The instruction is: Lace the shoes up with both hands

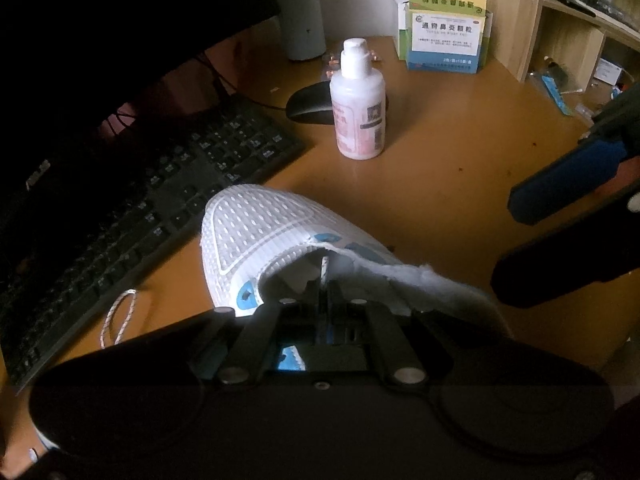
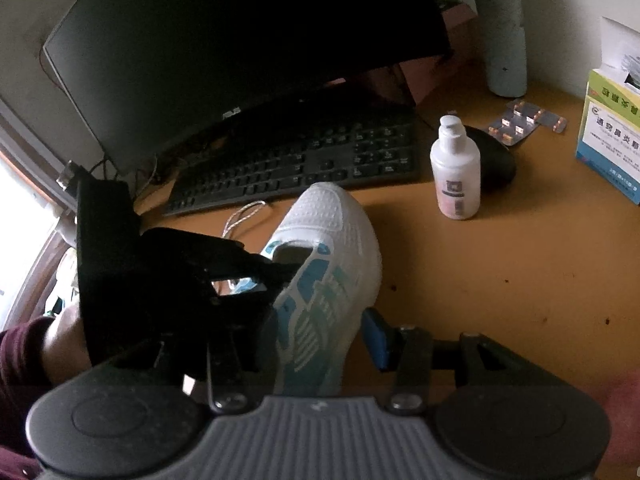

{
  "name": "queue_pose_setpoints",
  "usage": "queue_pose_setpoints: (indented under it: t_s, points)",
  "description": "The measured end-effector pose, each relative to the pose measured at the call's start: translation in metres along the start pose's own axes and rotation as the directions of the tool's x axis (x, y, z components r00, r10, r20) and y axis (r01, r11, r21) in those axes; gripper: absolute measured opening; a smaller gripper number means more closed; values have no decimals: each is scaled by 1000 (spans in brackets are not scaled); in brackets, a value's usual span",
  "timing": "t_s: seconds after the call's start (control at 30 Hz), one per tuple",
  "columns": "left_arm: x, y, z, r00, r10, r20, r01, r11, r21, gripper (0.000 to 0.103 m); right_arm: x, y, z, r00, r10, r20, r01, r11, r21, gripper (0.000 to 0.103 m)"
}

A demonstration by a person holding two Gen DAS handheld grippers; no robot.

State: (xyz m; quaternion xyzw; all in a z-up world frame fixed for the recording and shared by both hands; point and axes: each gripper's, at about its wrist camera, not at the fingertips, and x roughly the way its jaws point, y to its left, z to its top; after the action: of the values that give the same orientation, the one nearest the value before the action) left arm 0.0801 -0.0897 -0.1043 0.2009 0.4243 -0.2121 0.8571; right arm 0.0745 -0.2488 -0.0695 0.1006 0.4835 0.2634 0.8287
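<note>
Dim room; daylight glaring in at my left past monitor [image 2: 240,40]; desk [image 1: 440,184] glinting faintly; fisheye bending edges, corners vignetting dark.

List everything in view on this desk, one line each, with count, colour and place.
shoe: one, white with blue, middle of the desk, toe toward the keyboard
lace: one, white, loop on the desk between shoe and keyboard, its tip in the left gripper
keyboard: one, black, behind the shoe
monitor: one, black, behind the keyboard
mouse: one, black, behind the bottle
bottle: one, white, beside the keyboard
flask: one, pale, far edge
pill packs: a few, silver and orange, near the mouse
box: one, green, white and blue, far side
shelf: one, wooden, beside the desk
desk: one, brown
left gripper: black, shut, at the shoe's opening
right gripper: black with blue pads, open, astride the shoe's side
sleeve: maroon, at the left gripper
</note>
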Motion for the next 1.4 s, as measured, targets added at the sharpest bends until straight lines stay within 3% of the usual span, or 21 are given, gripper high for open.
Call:
queue_pose_setpoints:
  t_s: [0.73, 0.97, 1.17, 1.4]
  points:
    - [2, 2, 6, 1000, -13, 27, 13, 1000, -20, 1, 10, -7, 4, 999, -37, -21, 37, 999, 8, 48]
    - [-4, 9, 2, 992, -53, 111, 60, 996, -63, 1, 14, -11, 10, 1000, -28, 6, 28, 999, 35, 47]
    - [-6, 6, 1, 989, -41, 143, 52, 996, -74, 1, 38, -14, 25, 1000, 20, 19, -21, 997, 71, 21]
    - [-6, 8, 1, 988, -44, 146, 56, 996, -74, 1, 57, -16, 30, 1000, 15, 26, -17, 995, 102, 20]
